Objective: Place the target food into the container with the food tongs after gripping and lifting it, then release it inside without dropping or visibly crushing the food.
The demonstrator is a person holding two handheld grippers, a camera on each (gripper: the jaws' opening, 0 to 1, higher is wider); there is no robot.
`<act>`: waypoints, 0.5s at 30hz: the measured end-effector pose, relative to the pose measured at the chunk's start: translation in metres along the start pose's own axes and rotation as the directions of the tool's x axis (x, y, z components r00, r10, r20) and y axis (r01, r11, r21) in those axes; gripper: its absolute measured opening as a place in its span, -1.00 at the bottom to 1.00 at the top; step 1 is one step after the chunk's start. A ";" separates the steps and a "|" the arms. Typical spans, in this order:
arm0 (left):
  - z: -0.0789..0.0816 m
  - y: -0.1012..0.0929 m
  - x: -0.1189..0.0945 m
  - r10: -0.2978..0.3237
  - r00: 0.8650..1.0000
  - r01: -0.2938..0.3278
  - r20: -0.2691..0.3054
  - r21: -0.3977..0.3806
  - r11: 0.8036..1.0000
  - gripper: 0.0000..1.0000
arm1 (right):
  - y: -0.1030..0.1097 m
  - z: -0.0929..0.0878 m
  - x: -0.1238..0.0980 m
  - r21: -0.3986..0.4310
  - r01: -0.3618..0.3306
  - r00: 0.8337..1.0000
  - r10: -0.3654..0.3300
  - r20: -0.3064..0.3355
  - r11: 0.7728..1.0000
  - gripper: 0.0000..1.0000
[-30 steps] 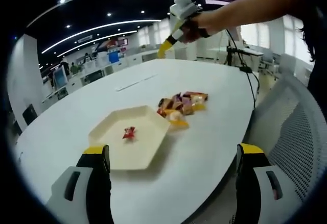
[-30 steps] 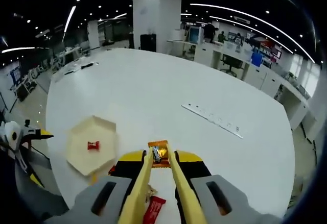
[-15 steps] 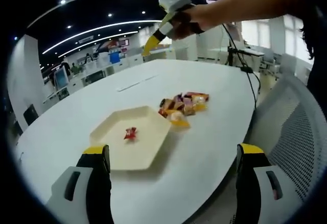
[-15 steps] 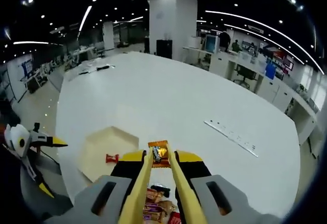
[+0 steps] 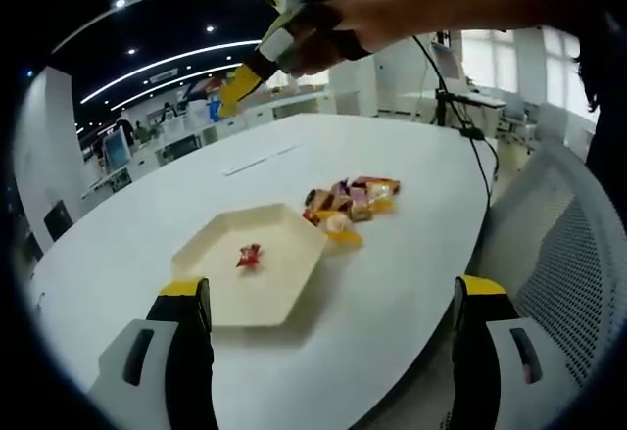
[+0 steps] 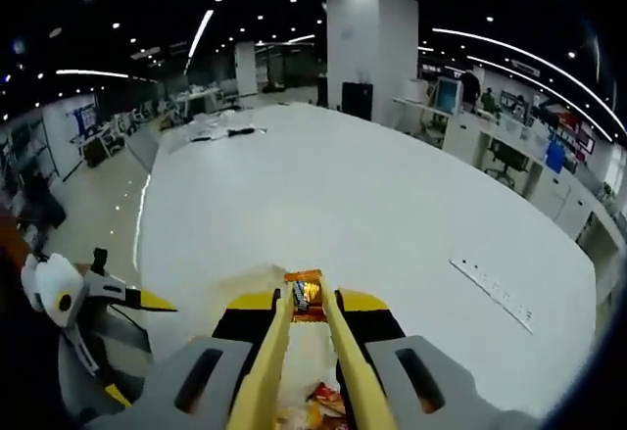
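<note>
while the left gripper (image 5: 328,327) waits low at six o'clock of the left gripper view with its jaws spread wide and nothing between them, a cream hexagonal tray (image 5: 211,288) lies on the white tabletop (image 5: 392,283) just beyond its left jaw. one red-wrapped candy (image 5: 247,255) sits in the tray near its middle. at about two o'clock from the tray, just beside its rim, a heap of wrapped candies (image 5: 348,202) rests on the tabletop. up at twelve o'clock the right gripper (image 5: 235,87) hangs well above the tabletop in a person's hand (image 5: 328,33).

seen from the right gripper view, the yellow food tongs (image 6: 306,352) rise from six o'clock with their tips pressed together on an orange-wrapped candy (image 6: 305,295), held high over the tabletop (image 6: 392,205). part of the candy heap (image 6: 323,403) shows between the tong arms at six o'clock. at eight o'clock the left gripper (image 6: 118,342) comes in from the edge, jaws apart.
</note>
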State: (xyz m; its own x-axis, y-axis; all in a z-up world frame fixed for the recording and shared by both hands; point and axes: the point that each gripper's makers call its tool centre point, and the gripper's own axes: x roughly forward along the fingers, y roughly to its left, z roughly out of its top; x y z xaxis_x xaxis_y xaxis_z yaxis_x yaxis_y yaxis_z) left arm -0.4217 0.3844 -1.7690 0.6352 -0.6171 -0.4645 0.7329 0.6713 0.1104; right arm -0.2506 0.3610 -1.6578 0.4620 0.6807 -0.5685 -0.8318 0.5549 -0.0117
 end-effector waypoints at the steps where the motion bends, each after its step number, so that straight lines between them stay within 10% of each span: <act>1: 0.000 0.000 0.000 0.000 1.000 0.000 0.001 -0.001 1.000 0.99 | 0.008 0.001 0.004 -0.025 -0.013 1.000 0.013 -0.008 1.000 -0.59; 15: 0.000 0.003 -0.001 0.013 1.000 -0.013 0.003 -0.003 1.000 0.99 | 0.032 0.011 0.011 -0.065 -0.075 0.997 0.075 0.007 0.995 -0.53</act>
State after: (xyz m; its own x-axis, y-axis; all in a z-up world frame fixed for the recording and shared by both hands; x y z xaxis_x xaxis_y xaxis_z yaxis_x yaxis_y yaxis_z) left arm -0.4200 0.3865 -1.7682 0.6455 -0.6092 -0.4607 0.7237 0.6806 0.1142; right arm -0.2689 0.3917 -1.6549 0.4004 0.7239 -0.5618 -0.8823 0.4701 -0.0229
